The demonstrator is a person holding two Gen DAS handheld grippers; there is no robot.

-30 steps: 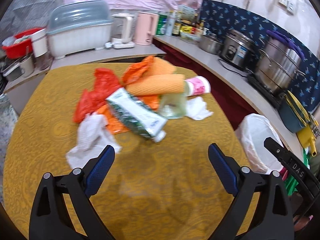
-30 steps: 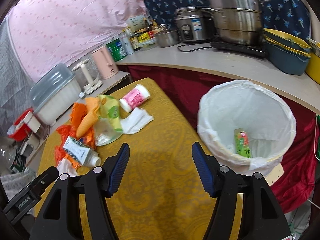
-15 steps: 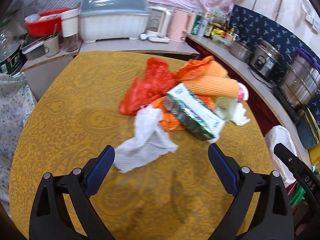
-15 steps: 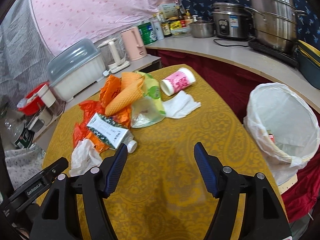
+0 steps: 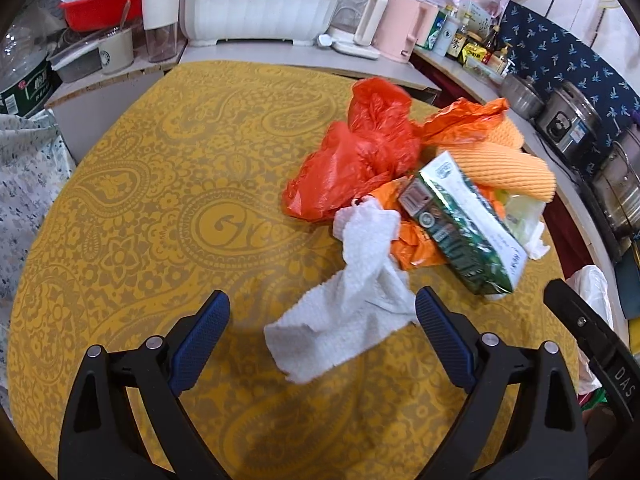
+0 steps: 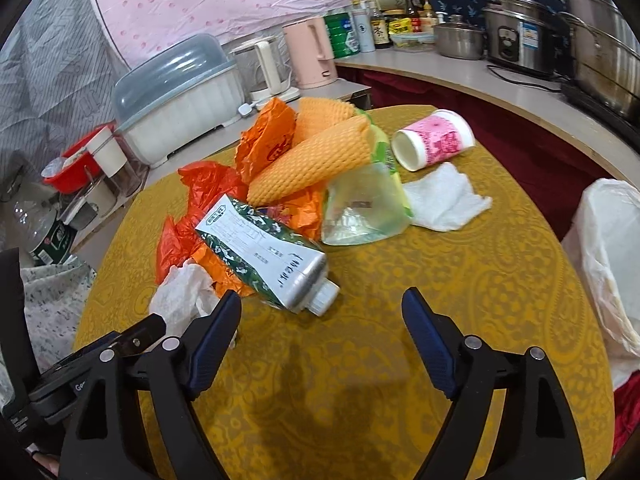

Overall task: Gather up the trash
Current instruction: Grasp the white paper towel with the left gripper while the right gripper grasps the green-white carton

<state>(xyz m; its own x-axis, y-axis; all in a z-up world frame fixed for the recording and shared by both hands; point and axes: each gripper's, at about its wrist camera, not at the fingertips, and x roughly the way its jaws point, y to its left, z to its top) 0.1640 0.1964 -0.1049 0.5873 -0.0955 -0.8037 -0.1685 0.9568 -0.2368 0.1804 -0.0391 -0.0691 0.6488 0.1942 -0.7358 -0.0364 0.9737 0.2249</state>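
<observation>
A kitchen corner: a counter (image 6: 460, 76) curves round the back, backed by pink dotted sheeting and a dark blue patterned cloth. Before it stands a round table (image 5: 160, 208) under a yellow paisley cover.

In the right wrist view a white-lined bin (image 6: 612, 248) sits off the table's edge at about 3 o'clock. On the counter at 10 o'clock is a white dish box (image 6: 180, 104) with a grey-blue lid; steel pots (image 6: 592, 48) stand at 1 to 2 o'clock, and a pink kettle (image 6: 310, 52) at 12.

The trash lies heaped on the table, at 12 to 1 o'clock of the left gripper (image 5: 322, 320) and 11 to 12 o'clock of the right gripper (image 6: 322, 312). Red and orange bags (image 5: 360, 156) form the bulk. On them rest two orange foam nets (image 6: 316, 156) and a green carton (image 6: 264, 252), its white cap toward the right gripper. A clear pouch (image 6: 364, 208) lies just beside the carton. A pink cup (image 6: 434, 140) lies on its side at 1 o'clock, near a small tissue (image 6: 444, 196). A larger tissue (image 5: 352, 296) trails from the heap, its near end between the left gripper's jaws.

Left gripper: jaws wide apart, pads not touching the tissue, nothing held. Right gripper: jaws opening, nothing between them, the carton's cap just beyond.
</observation>
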